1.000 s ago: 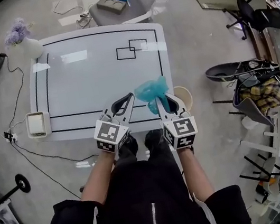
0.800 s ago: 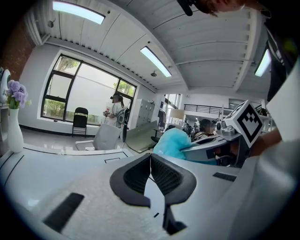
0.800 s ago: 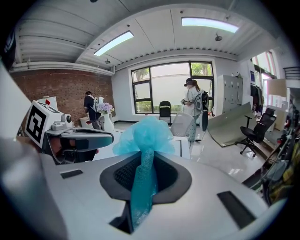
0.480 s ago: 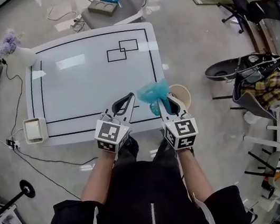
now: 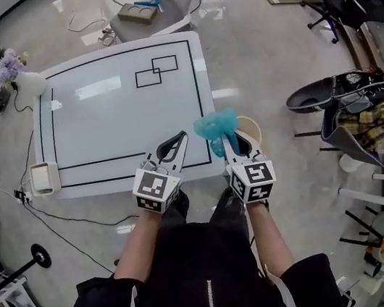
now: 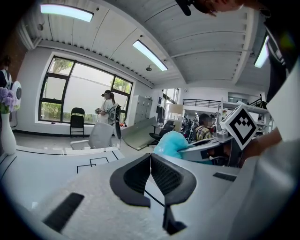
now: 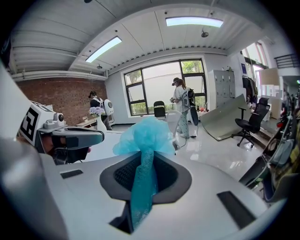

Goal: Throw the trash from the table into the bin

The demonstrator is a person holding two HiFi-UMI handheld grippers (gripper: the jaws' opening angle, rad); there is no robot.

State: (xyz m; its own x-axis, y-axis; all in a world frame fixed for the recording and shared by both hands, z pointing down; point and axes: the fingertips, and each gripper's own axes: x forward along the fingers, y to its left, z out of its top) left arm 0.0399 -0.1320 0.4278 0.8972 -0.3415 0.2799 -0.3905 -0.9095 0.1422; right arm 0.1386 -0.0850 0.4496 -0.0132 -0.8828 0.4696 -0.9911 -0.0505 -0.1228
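Note:
A crumpled teal plastic bag (image 5: 216, 123) hangs pinched in my right gripper (image 5: 224, 137), which is shut on its twisted tail at the table's (image 5: 99, 128) near right corner. In the right gripper view the bag (image 7: 143, 136) puffs out above the jaws of the right gripper (image 7: 145, 159). A cream round bin (image 5: 253, 126) stands on the floor just right of the bag, partly hidden by it. My left gripper (image 5: 178, 139) is shut and empty over the table's front edge; its jaws touch in the left gripper view (image 6: 150, 157), with the bag (image 6: 169, 143) to its right.
Black tape rectangles (image 5: 155, 71) mark the white table. A small white box (image 5: 41, 179) sits at its left edge and a vase of purple flowers (image 5: 23, 82) at the far left corner. A chair (image 5: 161, 0) stands behind; a chair draped with plaid clothes (image 5: 362, 119) is at the right.
Both grippers have shifted right along the table's front edge. The teal bag now hangs at the table's right corner, closer to the bin. Both grippers stay shut.

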